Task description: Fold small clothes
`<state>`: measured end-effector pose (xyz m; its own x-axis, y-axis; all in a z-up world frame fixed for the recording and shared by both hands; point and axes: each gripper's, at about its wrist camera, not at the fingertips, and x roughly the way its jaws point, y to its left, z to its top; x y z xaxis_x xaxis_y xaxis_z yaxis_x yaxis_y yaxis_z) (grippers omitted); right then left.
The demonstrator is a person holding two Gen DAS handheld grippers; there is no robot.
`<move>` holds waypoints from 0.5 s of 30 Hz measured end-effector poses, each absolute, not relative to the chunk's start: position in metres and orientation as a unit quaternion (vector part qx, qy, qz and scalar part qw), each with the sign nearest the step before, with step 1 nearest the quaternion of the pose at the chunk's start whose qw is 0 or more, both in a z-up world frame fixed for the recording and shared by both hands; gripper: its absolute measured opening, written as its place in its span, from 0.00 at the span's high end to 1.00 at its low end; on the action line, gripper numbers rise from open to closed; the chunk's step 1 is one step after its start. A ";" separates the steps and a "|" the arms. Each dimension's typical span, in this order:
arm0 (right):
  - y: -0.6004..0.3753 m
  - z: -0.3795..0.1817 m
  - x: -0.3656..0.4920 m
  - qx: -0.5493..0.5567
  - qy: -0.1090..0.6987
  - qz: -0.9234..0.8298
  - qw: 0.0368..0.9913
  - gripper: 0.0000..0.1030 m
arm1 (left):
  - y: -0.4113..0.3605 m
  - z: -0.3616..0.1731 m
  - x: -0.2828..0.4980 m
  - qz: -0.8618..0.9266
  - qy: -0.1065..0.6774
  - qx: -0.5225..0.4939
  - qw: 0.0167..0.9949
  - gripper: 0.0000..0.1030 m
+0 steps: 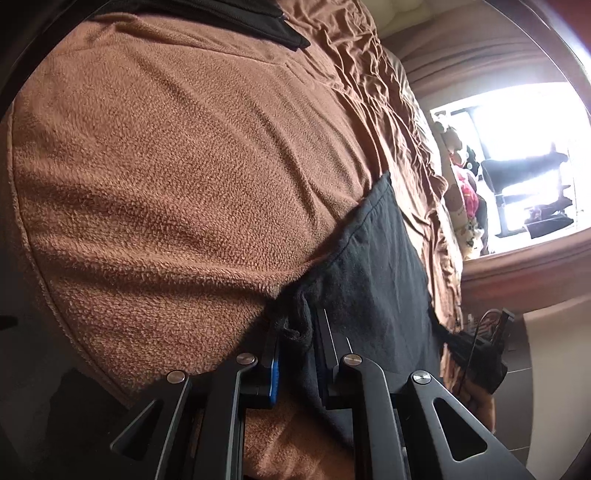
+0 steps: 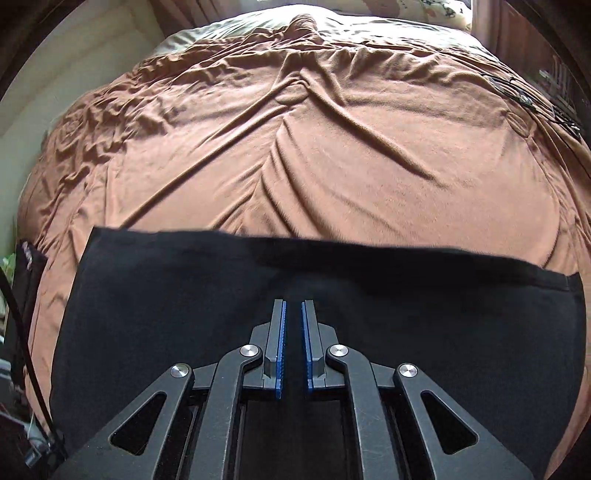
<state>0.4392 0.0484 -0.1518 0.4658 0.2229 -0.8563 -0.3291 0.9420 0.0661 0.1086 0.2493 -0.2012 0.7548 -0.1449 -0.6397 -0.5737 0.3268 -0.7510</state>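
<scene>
A black garment [image 1: 373,258] lies on a brown fleece blanket [image 1: 166,184], and a bunched edge of it sits between the fingers of my left gripper [image 1: 298,321], which is shut on it. In the right wrist view the same black garment [image 2: 166,295] is spread flat across the brown bed sheet [image 2: 314,155], its far edge straight. My right gripper [image 2: 293,302] hovers over its middle, the blue pads almost together with only a slim gap. I see no cloth pinched between them.
Another black piece [image 1: 258,22] lies at the blanket's far end. A black device with a cable [image 1: 480,354] hangs at the bed's edge. Plush toys [image 1: 461,184] stand by a bright window [image 1: 517,155]. A black pouch and cable [image 2: 27,266] sit at the left bedside.
</scene>
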 end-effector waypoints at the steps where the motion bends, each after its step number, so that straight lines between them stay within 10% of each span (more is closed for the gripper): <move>1: 0.047 -0.151 0.433 -0.053 0.493 0.166 0.852 0.95 | 0.249 -0.202 0.108 0.137 0.315 -0.569 0.747 0.85; 15: 0.012 -0.150 0.347 -0.043 0.522 0.212 0.825 0.95 | 0.241 -0.185 0.099 0.083 0.263 -0.597 0.753 0.93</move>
